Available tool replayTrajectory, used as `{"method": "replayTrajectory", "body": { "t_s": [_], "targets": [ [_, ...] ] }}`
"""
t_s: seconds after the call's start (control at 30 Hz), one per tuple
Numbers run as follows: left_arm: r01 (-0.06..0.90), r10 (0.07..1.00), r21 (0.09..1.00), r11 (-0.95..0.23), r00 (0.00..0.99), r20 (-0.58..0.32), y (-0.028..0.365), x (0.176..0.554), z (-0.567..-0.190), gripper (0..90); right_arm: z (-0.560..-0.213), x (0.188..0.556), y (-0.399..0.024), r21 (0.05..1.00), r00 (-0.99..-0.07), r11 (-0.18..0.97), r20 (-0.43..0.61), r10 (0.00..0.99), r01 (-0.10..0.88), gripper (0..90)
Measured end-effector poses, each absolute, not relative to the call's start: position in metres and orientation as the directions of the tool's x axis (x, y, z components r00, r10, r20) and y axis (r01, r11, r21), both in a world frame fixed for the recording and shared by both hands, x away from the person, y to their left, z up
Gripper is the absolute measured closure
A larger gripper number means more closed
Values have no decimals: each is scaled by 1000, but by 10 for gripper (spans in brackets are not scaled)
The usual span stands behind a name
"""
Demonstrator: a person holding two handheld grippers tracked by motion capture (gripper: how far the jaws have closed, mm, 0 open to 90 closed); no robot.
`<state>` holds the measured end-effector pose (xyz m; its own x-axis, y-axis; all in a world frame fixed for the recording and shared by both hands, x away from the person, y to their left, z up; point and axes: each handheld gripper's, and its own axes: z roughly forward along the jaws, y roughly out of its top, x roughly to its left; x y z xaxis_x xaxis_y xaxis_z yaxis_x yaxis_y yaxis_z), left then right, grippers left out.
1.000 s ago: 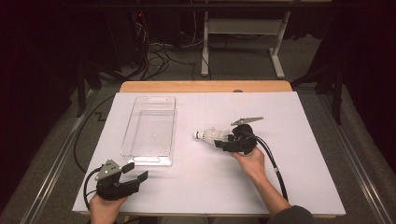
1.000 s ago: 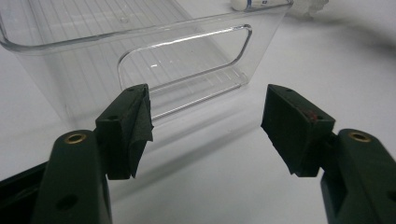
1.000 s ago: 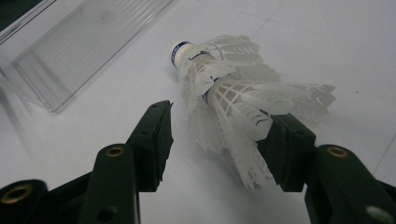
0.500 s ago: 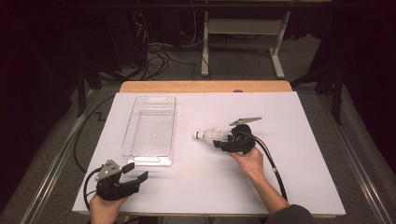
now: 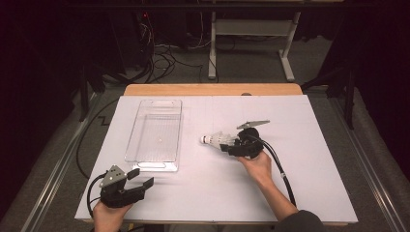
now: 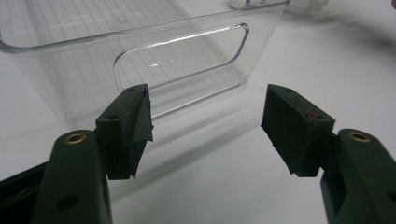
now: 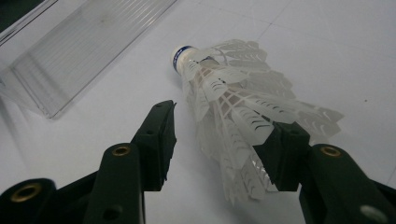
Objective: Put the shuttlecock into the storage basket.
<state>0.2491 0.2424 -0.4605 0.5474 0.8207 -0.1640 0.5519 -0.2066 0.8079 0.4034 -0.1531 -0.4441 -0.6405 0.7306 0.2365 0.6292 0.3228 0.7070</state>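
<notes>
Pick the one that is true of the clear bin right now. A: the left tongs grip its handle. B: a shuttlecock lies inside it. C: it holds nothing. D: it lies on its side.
C: the clear bin stands upright with nothing inside, the shuttlecock lies on the table between the right tongs, and the left tongs hang open short of it.

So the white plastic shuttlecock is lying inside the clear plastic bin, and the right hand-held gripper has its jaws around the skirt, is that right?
Not quite. The white plastic shuttlecock lies on the white table cover, to the right of the clear plastic bin, not inside it, as the high view shows. The right hand-held gripper does have its jaws around the skirt.
</notes>
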Motion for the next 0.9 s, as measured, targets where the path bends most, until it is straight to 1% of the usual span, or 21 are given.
{"method": "replayTrajectory", "body": {
  "t_s": [0.3,0.53,0.9],
  "targets": [
    [551,821,809,-204,547,-166,242,249,-461,338,-444,407,-146,703,-644,329,237,727,630,532],
    [549,821,809,-210,548,-159,242,249,-461,338,-446,409,-141,701,-640,327,238,730,633,567],
    [549,821,810,-208,548,-161,243,248,-460,338,-447,411,-134,691,-637,328,245,731,643,652]
  ]
}}
